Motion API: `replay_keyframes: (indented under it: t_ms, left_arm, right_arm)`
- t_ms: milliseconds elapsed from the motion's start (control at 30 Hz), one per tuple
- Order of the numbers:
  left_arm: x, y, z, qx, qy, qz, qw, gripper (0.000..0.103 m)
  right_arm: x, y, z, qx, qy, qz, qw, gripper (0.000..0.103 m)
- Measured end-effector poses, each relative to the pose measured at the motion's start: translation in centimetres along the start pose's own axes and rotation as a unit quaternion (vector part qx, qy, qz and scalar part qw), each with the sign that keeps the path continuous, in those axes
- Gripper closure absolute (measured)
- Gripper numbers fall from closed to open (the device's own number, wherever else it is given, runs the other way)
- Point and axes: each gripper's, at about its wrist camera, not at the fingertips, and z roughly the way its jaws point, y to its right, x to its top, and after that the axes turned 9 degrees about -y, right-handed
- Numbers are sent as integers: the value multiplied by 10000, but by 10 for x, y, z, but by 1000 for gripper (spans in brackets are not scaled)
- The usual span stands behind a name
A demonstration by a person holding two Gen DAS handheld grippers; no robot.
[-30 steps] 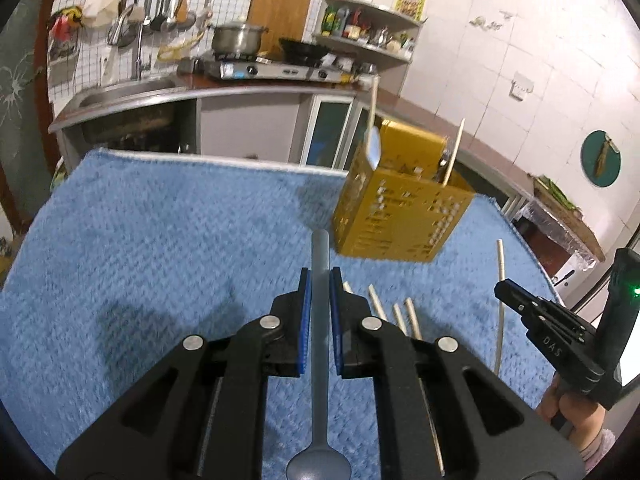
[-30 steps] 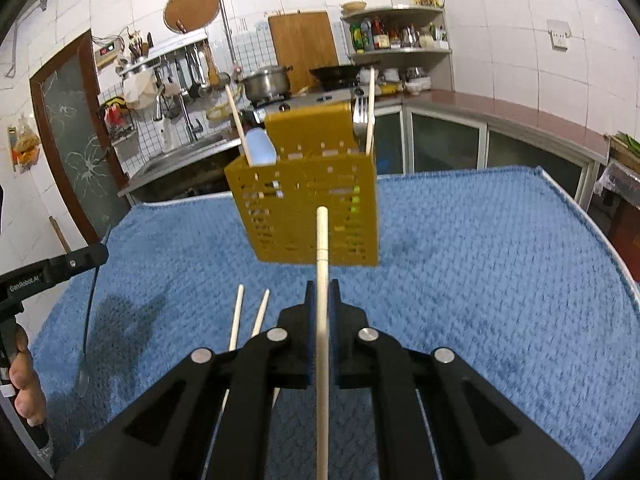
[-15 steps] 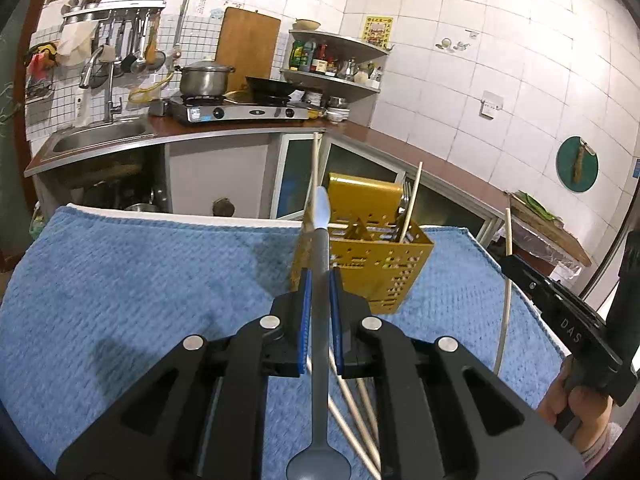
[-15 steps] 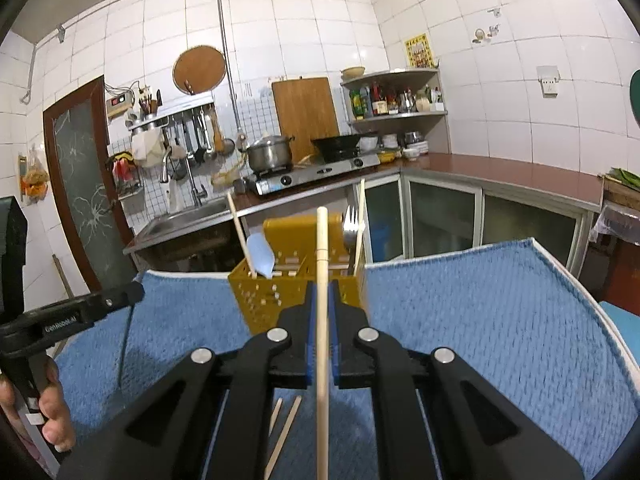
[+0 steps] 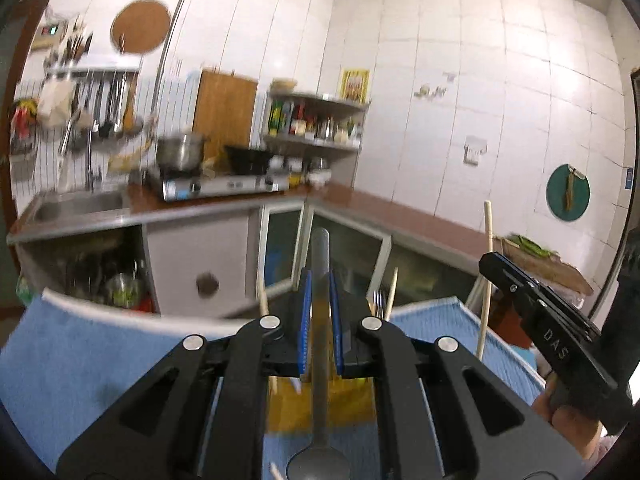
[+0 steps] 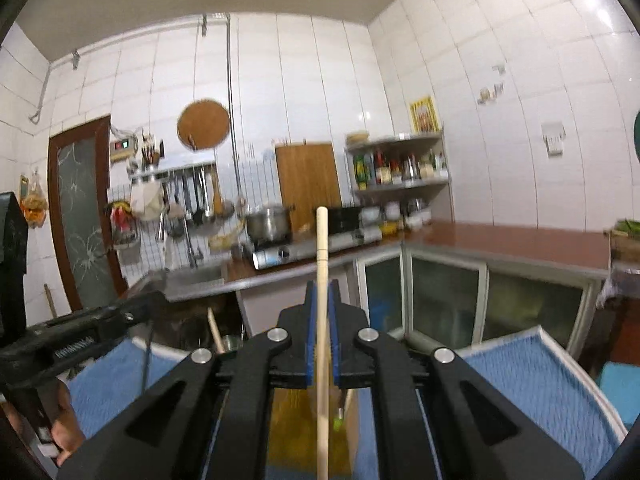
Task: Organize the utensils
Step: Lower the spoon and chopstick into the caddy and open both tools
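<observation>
The surface point(image 6: 532, 376) under its blue cloth point(image 5: 80, 364) is sitting low in both wrist views now, where a second ago it was filling them: both hands have been lifting and levelling out, so the kitchen wall is taking up most of each picture. That reads as the carry stage, with each utensil raised clear of the cloth and heading for the yellow utensil basket point(image 5: 316, 404), which is showing just beyond and below the fingers in both views instead of well ahead as before.

One basket is in view. At least two light sticks are standing in it, their tips poking up on either side of the left gripper point(image 5: 319, 320), and fork tines seem to be showing beside the right-hand one, though blur is making that uncertain.

The left gripper's fingers are clamping one grey spoon point(image 5: 320, 344), handle pointing forward above the basket, bowl towards the camera. The right gripper point(image 6: 321, 332) is clamping one pale wooden chopstick point(image 6: 322, 344), which is running straight forward over the basket. Any utensils left on the cloth are hidden beneath the grippers.
</observation>
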Motion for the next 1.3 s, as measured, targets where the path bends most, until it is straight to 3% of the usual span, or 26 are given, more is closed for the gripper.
replay_keyframes:
  t_ms: [233,367,633,900,1300]
  left_arm:
    - [29,10,49,227,651,227,9974,95]
    - [25,4,82,370,730,195,9965,95]
    - [-5,-9,118,461,620,38,9970,95]
    - [-35,-9,107,560,512,232,9968,95]
    - [-61,-17,106,654,-12,171,9977,95]
  right_arm:
    - [20,2,37,42,546,12,9985,97]
    - [17,6,60,104,691,71,9975,97]
    - [-14,5,88,119,672,-2,9977,97]
    - [-46,3,86,80,416,-170,9990,97]
    - [-85,15,86,-47,-261,-93,9996,97]
